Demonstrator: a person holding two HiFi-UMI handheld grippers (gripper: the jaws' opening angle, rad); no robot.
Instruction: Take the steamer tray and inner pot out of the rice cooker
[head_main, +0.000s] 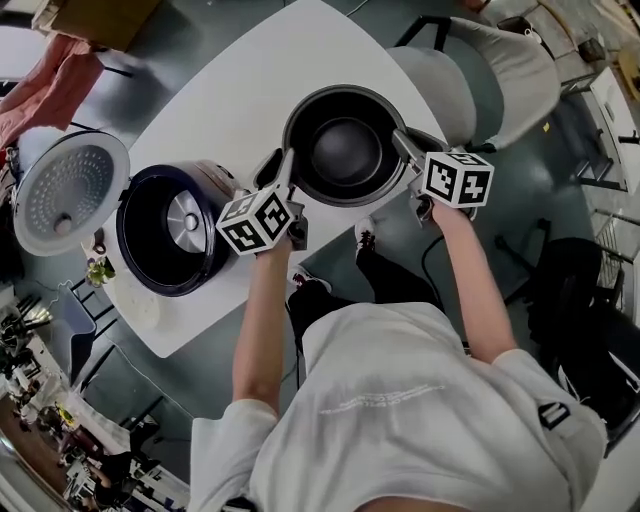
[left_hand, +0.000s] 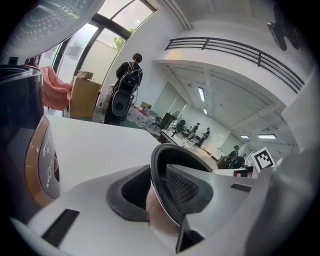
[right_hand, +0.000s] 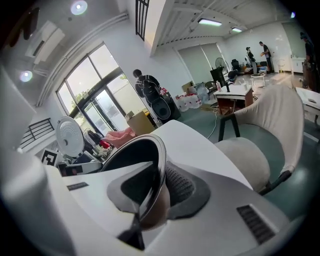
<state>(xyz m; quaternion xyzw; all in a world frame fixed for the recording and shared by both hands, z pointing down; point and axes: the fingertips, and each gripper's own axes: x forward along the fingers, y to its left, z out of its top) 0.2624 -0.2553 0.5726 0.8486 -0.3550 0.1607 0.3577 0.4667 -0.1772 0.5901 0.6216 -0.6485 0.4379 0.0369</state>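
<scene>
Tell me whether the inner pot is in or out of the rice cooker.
Out. The inner pot stands on the table beside the rice cooker, whose open cavity shows only its bare heating plate.

Shiny pot, smooth table.
The pot (head_main: 343, 150) is dark, glossy metal inside and coppery outside. The rice cooker (head_main: 170, 228) has a shiny dark shell. The table (head_main: 230, 100) is white, smooth and matt. The chair (head_main: 480, 75) looks like soft grey cloth.
</scene>
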